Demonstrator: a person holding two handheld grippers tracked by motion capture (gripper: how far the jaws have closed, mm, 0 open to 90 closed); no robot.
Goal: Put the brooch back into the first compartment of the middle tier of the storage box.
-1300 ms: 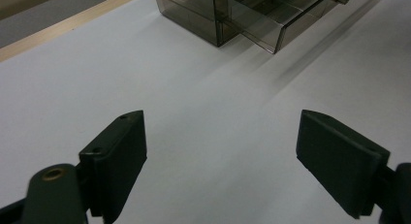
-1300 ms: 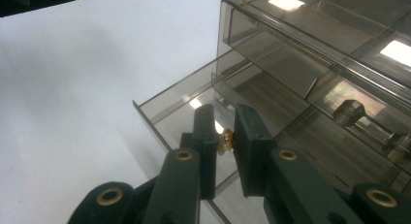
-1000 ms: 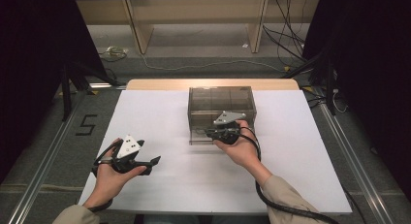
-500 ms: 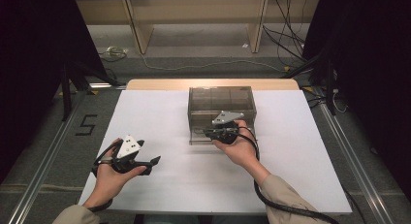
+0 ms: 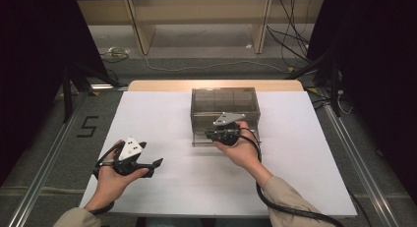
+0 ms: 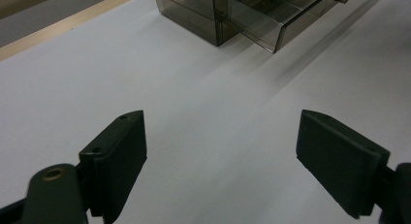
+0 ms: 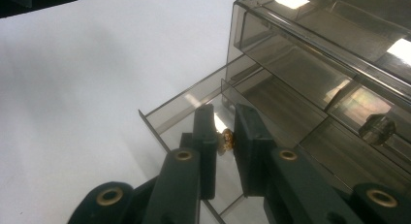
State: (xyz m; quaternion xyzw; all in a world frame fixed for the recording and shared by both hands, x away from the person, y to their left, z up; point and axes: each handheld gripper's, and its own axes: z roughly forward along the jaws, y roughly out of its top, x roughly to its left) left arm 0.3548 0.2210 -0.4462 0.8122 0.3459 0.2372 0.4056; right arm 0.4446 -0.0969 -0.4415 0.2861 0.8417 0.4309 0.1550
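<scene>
At the near edge of the white-covered desk (image 5: 167,187), my left tool (image 5: 158,163) rests idle in my hand with its jaws wide apart and nothing between them; in the left gripper view its pads (image 6: 118,146) frame only bare desk. Farther in, my right tool (image 7: 225,139) has its jaws drawn nearly together on the small knob (image 7: 227,139) of the lower drawer (image 7: 194,112) of a smoked clear-plastic drawer cabinet (image 5: 224,106), which stands toward the far middle of the desk. That drawer is part-way out of the cabinet's front, toward me; the drawer beside it, marked by its own knob (image 7: 377,128), looks shut.

The knob is tiny and glossy, so as I judge it the step turns on a square grip: both pads on the knob, not on the drawer's thin front wall. I would draw straight back along the drawer's run, level with the desk, since a pull upward or sideways could jam the drawer or slip the pads off. The cabinet looks light and may slide with the pull; my free left tool could brace its side if it does. Whether anything lies in the drawer I cannot tell through the tinted plastic.
</scene>
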